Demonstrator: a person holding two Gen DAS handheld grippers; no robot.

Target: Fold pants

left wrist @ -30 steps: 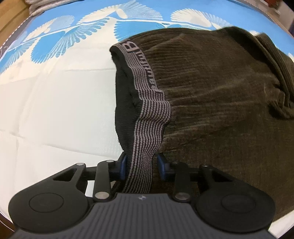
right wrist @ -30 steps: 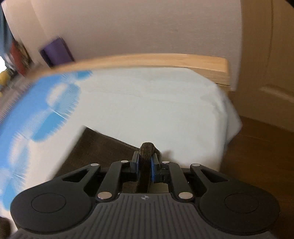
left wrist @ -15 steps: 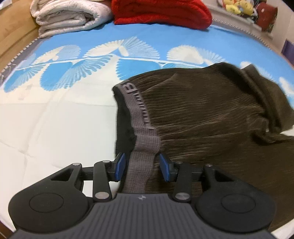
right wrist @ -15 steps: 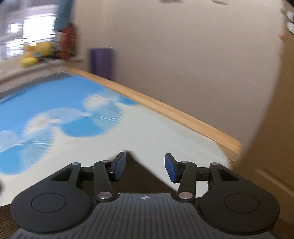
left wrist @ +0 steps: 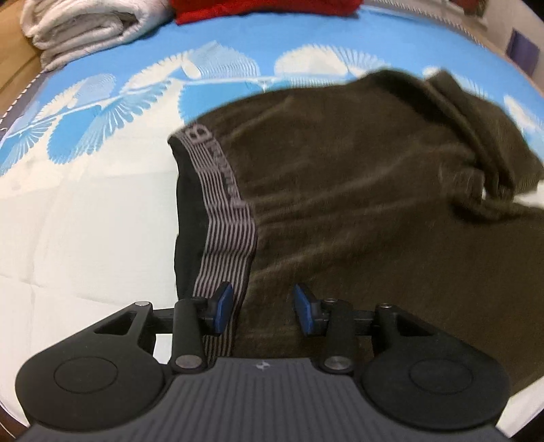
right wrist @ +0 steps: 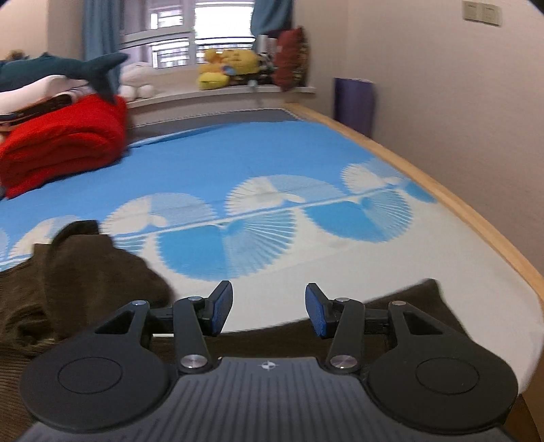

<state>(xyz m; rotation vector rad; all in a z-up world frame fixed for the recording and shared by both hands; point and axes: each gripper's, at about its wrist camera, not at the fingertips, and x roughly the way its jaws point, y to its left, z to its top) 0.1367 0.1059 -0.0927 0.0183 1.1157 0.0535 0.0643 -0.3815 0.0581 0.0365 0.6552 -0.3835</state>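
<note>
Dark brown corduroy pants (left wrist: 357,204) lie spread on the bed, their grey striped waistband (left wrist: 221,190) running down toward my left gripper (left wrist: 263,297). That gripper hovers just above the cloth with its jaws apart; the waistband passes under the left blue pad (left wrist: 222,302) and is not pinched. In the right wrist view a bunched part of the pants (right wrist: 78,278) sits at lower left, and a flat strip of them runs under my right gripper (right wrist: 269,292). The right gripper is open with nothing between its fingers and looks across the bed.
The bed has a blue and white fan-patterned sheet (right wrist: 258,163) and a wooden edge (right wrist: 442,200) along the wall on the right. A folded red blanket (right wrist: 64,142) and a white one (left wrist: 85,30) lie at the far end. Plush toys (right wrist: 224,68) line the window sill.
The left jaws let go of the waistband and lifted a little. The right gripper released the fold of brown cloth, opened, and swung round from the bed's corner to face the window.
</note>
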